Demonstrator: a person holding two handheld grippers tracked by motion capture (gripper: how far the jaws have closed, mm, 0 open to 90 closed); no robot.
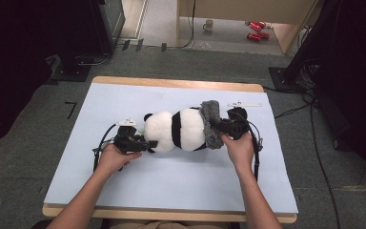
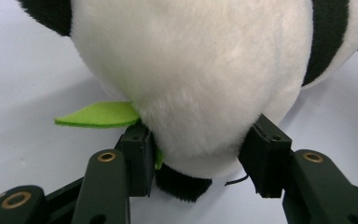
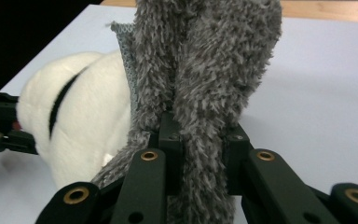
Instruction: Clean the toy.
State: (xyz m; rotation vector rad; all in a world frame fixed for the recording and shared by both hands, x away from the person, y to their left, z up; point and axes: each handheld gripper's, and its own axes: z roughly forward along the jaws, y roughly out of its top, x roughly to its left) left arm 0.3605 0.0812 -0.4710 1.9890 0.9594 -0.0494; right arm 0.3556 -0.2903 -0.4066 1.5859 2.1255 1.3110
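Hands of yours come in from the bottom of the high view, one on each gripper, over the light blue table cover [image 1: 171, 186]. Your left gripper [image 1: 148, 143] lies low on the cover and points to the right. In the left gripper view its jaws are spread around the white head end of the panda plush toy [image 2: 191, 70], and both pads [image 2: 140, 158] press into the fur; a green felt leaf [image 2: 98, 114] sticks out just beside the left pad. Your right gripper [image 1: 219, 127] points to the left, toward the other end of the toy. In the right gripper view its jaws are pressed on a fold of the grey fuzzy cloth [image 3: 205, 70], which rises upright between them, with a bit of grey mesh backing at its edge.

The panda lies on its side near the middle of the table [image 1: 181, 84], between the two grippers, its head toward your left hand [image 1: 116, 156]. The grey cloth wraps the end near your right hand [image 1: 238, 148]. Behind it, on the cover, lies a small white strip [image 1: 244, 104]. Beyond the table, on the floor, stand a mug [image 1: 208, 25] and two red cans [image 1: 256, 29].
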